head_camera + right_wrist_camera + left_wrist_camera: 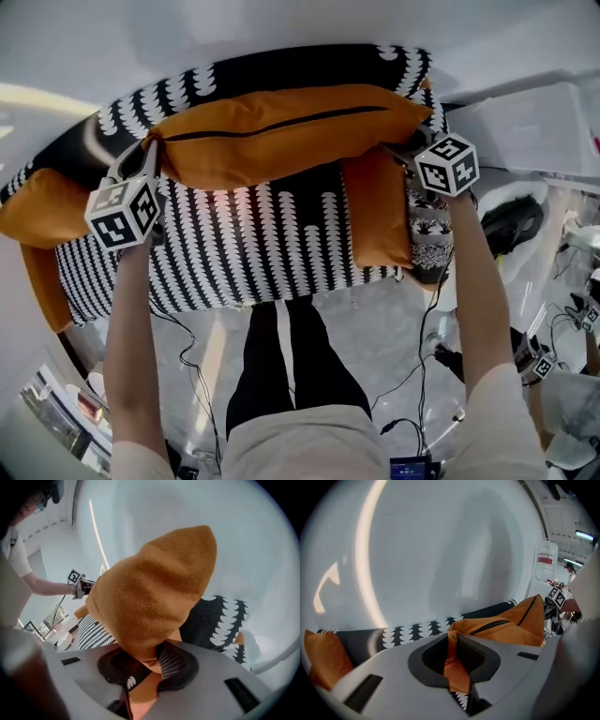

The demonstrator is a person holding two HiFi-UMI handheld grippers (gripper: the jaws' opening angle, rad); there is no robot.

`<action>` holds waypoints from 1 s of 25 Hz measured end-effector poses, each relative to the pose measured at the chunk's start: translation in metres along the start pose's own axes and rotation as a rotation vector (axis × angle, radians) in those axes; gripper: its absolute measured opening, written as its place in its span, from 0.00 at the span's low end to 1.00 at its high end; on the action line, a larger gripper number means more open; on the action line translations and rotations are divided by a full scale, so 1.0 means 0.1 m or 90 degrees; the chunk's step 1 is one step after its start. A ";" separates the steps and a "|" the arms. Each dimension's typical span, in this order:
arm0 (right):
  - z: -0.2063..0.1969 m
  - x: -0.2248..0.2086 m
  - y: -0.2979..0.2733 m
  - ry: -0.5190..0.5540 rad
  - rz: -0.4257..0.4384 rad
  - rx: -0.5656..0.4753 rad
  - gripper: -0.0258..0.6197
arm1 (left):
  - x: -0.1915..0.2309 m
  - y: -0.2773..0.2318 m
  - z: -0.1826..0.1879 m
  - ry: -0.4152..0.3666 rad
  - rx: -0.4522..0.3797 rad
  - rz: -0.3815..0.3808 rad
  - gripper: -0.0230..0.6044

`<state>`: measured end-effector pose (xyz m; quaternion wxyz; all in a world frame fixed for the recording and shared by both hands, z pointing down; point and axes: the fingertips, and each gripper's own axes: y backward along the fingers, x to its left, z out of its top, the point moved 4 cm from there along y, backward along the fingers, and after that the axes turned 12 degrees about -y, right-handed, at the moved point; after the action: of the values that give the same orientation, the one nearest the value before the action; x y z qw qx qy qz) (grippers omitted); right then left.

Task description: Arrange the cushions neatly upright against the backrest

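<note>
Two pinch grips, both on fabric only. The left gripper is clamped on the 9 o'clock corner of the long orange cushion, and the right gripper is clamped on its 3 o'clock corner. Cushion hangs over the patterned sofa, close to the backrest, not yet seated.

Risks: a thin corner slips out of a jaw pair, so the cushion drops flat or skews. Uneven pull twists it.

Readable text: none. The red label on the far white container at 2 o'clock is too small to read.
</note>
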<state>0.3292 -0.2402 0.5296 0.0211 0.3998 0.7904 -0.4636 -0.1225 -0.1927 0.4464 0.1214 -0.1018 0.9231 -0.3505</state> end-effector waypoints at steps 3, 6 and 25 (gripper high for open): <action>0.04 -0.12 -0.06 -0.033 -0.013 0.014 0.23 | 0.05 -0.21 0.07 -0.009 0.017 0.004 0.13; 0.23 -0.31 -0.17 -0.110 -0.017 -0.004 0.23 | 0.14 -0.34 0.21 -0.002 0.023 0.003 0.13; 0.16 -0.54 -0.38 -0.076 -0.112 -0.017 0.41 | 0.05 -0.55 -0.14 -0.064 0.053 0.006 0.15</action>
<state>0.3353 -0.2945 0.5694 0.0329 0.3001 0.8260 -0.4760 -0.1258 -0.2257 0.4929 0.1729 -0.1100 0.9010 -0.3825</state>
